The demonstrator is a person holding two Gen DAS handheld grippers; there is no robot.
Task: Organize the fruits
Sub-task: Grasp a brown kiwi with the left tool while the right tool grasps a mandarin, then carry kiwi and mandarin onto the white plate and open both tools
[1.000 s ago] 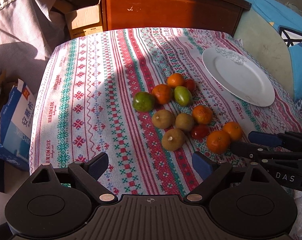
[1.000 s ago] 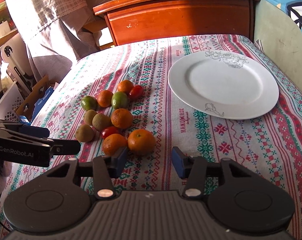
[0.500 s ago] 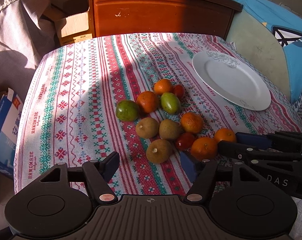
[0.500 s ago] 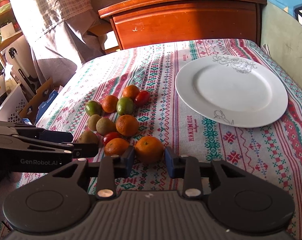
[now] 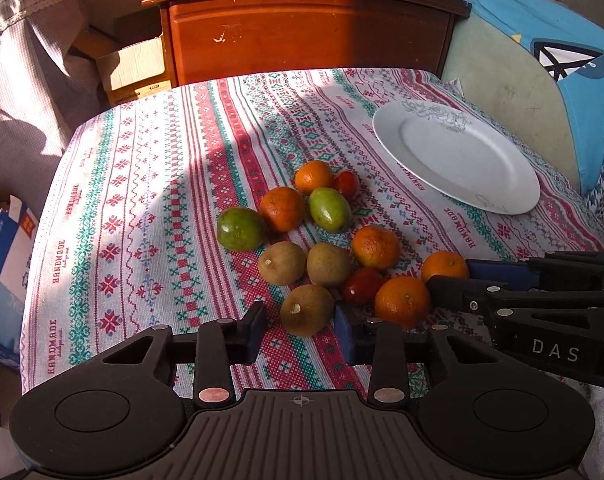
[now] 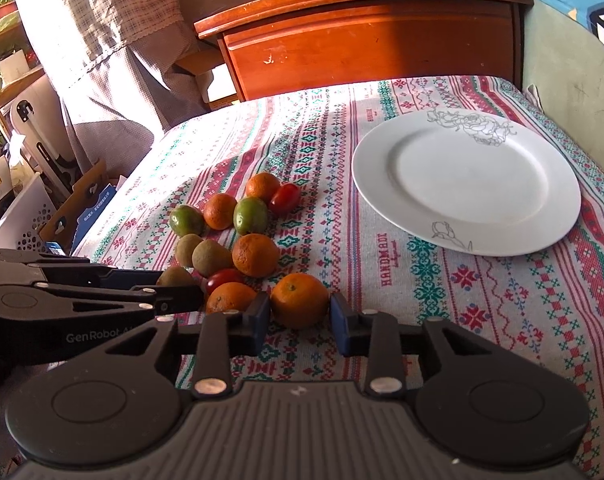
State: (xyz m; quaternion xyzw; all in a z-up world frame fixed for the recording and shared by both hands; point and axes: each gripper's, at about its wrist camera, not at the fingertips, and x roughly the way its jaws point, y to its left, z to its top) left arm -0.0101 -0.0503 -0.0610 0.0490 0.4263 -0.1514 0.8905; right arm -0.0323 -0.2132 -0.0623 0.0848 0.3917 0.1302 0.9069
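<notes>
A cluster of fruit lies on the patterned tablecloth: oranges, brown kiwis, green fruits and small red tomatoes. My left gripper [image 5: 300, 330] is open, its jaws on either side of the nearest kiwi [image 5: 306, 309] with a gap on the left. My right gripper [image 6: 299, 322] has its pads against both sides of the nearest orange [image 6: 299, 299], which rests on the cloth. That orange also shows in the left wrist view [image 5: 444, 266]. An empty white plate [image 6: 466, 184] sits to the right of the fruit.
A wooden cabinet [image 5: 306, 20] stands behind the table. Cardboard boxes [image 5: 5, 264] sit on the floor at left. A blue cushion [image 5: 562, 60] lies beyond the plate. A checked curtain [image 6: 101, 40] hangs at left.
Both grippers moved forward to the fruit. The left jaws narrowed around the near kiwi. The right jaws closed onto the near orange.
</notes>
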